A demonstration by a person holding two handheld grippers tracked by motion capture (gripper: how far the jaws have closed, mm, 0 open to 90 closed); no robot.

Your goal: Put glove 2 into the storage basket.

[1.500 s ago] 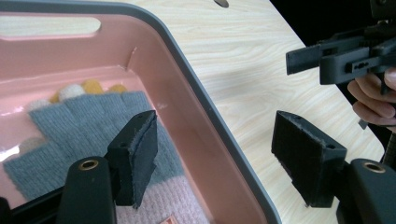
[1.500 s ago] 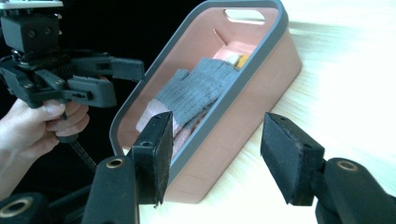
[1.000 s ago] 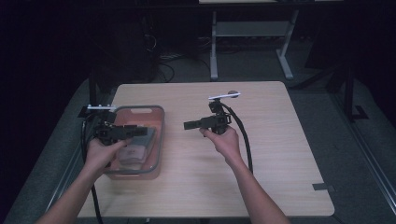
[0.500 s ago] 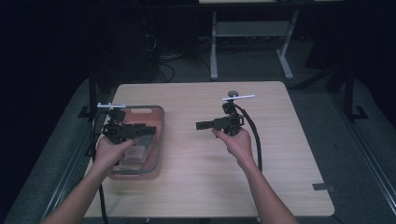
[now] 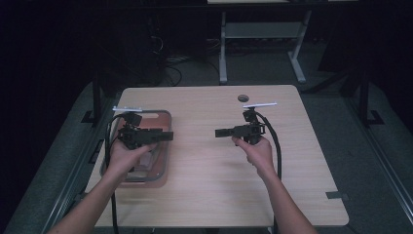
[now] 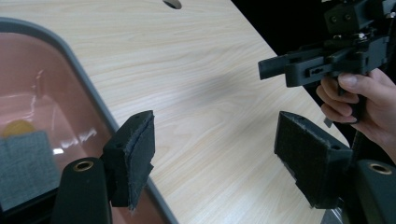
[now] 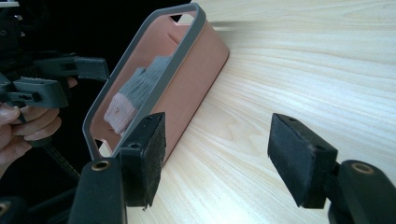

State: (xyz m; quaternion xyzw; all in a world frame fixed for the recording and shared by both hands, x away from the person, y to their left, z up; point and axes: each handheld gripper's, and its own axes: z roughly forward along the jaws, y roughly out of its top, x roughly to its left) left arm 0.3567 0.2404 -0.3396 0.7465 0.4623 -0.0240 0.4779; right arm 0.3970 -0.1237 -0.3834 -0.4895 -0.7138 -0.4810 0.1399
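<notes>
Light wood table (image 5: 204,161) with a round cable hole (image 5: 243,98) near the far edge, dark floor around, a metal frame stand (image 5: 258,44) behind. A small grey tab (image 5: 337,195) lies at the table's right edge near the front. Nothing sits between the two grippers, just bare tabletop.

The bin (image 5: 163,146) is a pinkish translucent tub with a grey rim, on the left part of the table close to the left edge. Left hand (image 5: 122,158) and its gripper hang over it in the high view and cover much of the inside. In the right gripper view the bin (image 7: 187,79) shows its long side wall, a grey knit cloth (image 7: 140,88) with a pale pink end lies inside. In the left gripper view the bin rim (image 6: 88,88) runs diagonally, a grey fabric piece (image 6: 23,163) and something yellow (image 6: 16,128) on the bottom, too cut off to tell what.

Left gripper (image 5: 165,136) over the bin's right rim, pointing right toward the table middle, jaws apart with nothing between them. Right gripper (image 5: 221,132) held above the table middle, well apart from the bin, pointing left at it; its jaws have just been opening, nothing between the pads (image 7: 299,158). Right hand (image 5: 255,151) wraps the handle, cable (image 5: 276,146) loops back along the forearm. The grippers face each other, tips well apart
</notes>
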